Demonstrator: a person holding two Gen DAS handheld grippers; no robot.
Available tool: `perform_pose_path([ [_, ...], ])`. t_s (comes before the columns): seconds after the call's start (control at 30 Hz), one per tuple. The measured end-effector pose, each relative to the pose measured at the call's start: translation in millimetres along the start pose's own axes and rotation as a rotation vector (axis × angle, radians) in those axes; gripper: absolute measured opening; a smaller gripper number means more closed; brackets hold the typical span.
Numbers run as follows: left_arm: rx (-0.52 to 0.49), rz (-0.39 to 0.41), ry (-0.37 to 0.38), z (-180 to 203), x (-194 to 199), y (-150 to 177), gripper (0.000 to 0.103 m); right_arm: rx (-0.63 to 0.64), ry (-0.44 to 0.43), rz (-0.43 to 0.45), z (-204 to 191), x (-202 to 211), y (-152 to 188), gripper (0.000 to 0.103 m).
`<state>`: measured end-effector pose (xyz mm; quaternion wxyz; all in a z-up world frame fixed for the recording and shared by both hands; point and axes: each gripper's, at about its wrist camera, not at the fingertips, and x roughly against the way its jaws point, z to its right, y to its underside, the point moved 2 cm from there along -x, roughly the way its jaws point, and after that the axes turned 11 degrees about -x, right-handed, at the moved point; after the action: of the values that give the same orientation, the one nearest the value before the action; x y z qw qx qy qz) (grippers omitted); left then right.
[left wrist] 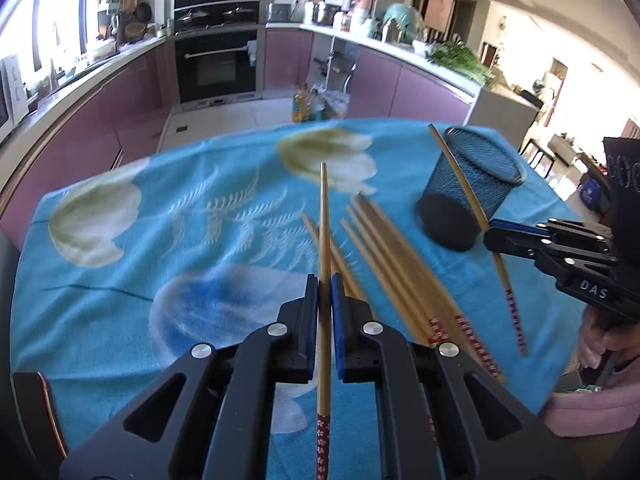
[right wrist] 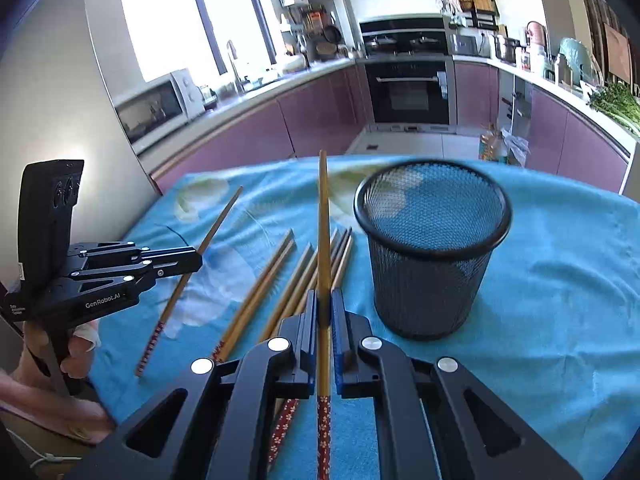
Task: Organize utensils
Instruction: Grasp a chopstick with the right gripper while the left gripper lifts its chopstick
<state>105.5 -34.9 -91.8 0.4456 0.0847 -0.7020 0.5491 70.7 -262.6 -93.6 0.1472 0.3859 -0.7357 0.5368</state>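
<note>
Two chopsticks are clamped, one in the left gripper (left wrist: pixel 325 284), one in the right gripper (right wrist: pixel 325 300), beside the mesh cup (right wrist: pixel 432 248); light, stiff, slippery, best gripped mid-shaft; the rest (right wrist: pixel 280 280) lie on the cloth

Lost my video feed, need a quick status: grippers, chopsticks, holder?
Left gripper shut on one chopstick. Right gripper shut on another chopstick. Loose chopsticks on cloth; mesh holder upright, empty, unobstructed.

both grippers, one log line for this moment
left gripper: shut on chopstick | right gripper: shut on second chopstick | mesh cup: upright, empty
</note>
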Motion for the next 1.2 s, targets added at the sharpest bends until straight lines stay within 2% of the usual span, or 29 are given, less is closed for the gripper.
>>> perform_pose_path([
  [0.37,-0.023,0.178,0.106,9,73,-37,0.007,0.000,-0.087,0.132,-2,43,-21,0.006],
  [0.53,-0.018,0.256,0.138,12,91,-57,0.007,0.004,-0.126,0.187,-2,59,-38,0.006],
  [0.73,-0.029,0.348,0.177,22,106,-94,0.007,0.043,-0.132,0.259,-2,78,-67,0.006],
  [1.03,-0.061,0.422,0.240,53,114,-152,0.007,0.061,-0.090,0.348,11,104,-98,0.006],
  [1.2,-0.073,0.399,0.253,72,94,-172,0.007,0.072,-0.049,0.352,17,97,-105,0.006],
])
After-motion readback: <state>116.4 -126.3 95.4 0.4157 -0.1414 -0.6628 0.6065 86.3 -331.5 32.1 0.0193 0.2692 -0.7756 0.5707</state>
